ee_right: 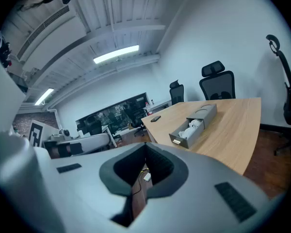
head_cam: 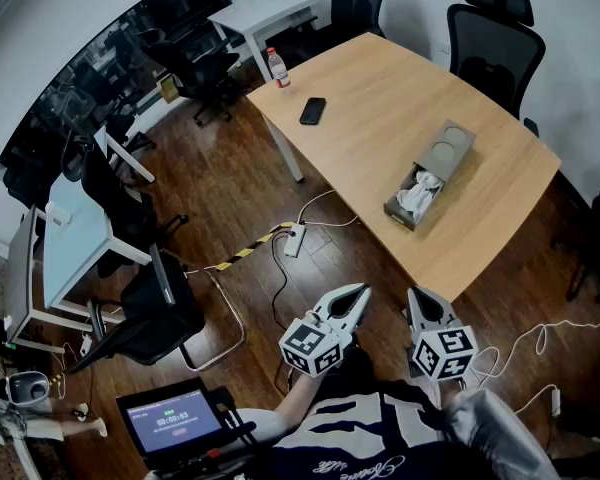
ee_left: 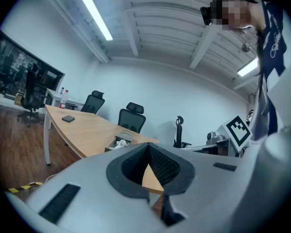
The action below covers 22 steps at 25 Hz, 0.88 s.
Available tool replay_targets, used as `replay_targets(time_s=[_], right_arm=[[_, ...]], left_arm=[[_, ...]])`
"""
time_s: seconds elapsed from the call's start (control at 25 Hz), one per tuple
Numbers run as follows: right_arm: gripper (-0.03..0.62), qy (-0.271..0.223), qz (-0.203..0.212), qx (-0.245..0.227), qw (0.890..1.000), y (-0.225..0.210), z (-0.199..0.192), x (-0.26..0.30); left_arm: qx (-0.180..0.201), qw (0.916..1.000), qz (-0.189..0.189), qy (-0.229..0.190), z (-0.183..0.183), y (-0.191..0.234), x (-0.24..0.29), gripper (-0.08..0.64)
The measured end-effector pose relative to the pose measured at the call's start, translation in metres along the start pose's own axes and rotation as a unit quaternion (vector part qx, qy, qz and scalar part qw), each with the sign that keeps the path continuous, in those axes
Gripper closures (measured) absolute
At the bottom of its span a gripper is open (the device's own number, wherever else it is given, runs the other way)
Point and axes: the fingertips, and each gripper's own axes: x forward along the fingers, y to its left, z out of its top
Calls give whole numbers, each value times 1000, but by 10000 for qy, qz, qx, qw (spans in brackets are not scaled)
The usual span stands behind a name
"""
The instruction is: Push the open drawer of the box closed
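Box (head_cam: 452,146) and its pulled-out drawer (head_cam: 412,198) lie on a light wooden table (head_cam: 380,118) in the head view, toward the table's right end. The drawer front faces the near long edge and stops short of it. Something white and crumpled fills the drawer. A dark phone (head_cam: 313,110) and a bottle (head_cam: 277,68) sit well apart from the box, toward the far left corner, with bare tabletop between. Black office chairs (head_cam: 490,28) stand behind the far edge. Both grippers hang low, well short of the table, over wooden floor crossed by cables (head_cam: 280,278) and a power strip (head_cam: 295,240). The left gripper (head_cam: 354,301) and the right gripper (head_cam: 418,300) are side by side and point toward the table.

In the left gripper view, the left gripper (ee_left: 148,147) has its fingertips touching and carries nothing. Only a sliver of tabletop shows through the gap below the tips. The box (ee_left: 120,141) lies beyond, with open tabletop to its left.

In the right gripper view, the right gripper (ee_right: 145,146) is likewise closed and empty. The box (ee_right: 204,114) lies up and to the right, with its drawer (ee_right: 185,133) pointing at the table's near edge.
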Motion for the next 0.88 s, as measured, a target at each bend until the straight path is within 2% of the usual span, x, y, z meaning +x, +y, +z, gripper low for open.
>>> replay_targets(time_s=[0.28, 0.48, 0.72, 0.88], right_arm=[[594, 13, -348, 60, 9994, -3, 18, 71], [594, -53, -671, 172, 9976, -11, 22, 99], [594, 353, -1179, 302, 9919, -36, 8, 100], [594, 544, -1392, 386, 9880, -57, 1, 105]], left_arm=[[22, 9997, -194, 142, 19, 79, 11, 558], [-64, 9991, -316, 263, 18, 124, 26, 558], [-297, 9951, -707, 630, 2, 125, 52, 558], [-476, 9924, -837, 764, -8, 126, 69, 558]])
